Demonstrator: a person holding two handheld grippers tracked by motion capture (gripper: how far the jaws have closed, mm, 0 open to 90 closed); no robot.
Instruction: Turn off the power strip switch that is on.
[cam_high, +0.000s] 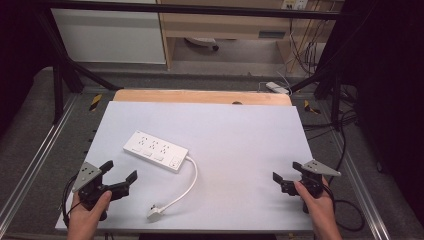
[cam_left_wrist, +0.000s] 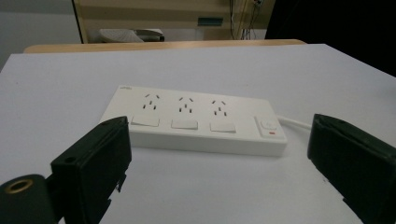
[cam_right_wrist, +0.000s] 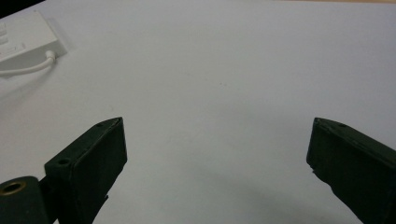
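High view alone shows the plug (cam_high: 154, 214) — power strip's (cam_high: 155, 150) cable end.

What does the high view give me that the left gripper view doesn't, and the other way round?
High view alone: the plug at the table's near edge, the full loop of cord, and both hand-held grippers, left and right, open and holding nothing. Left gripper view alone: the power strip's three rocker switches and the red-marked button, close up. Both share the power strip lying flat on the white table.
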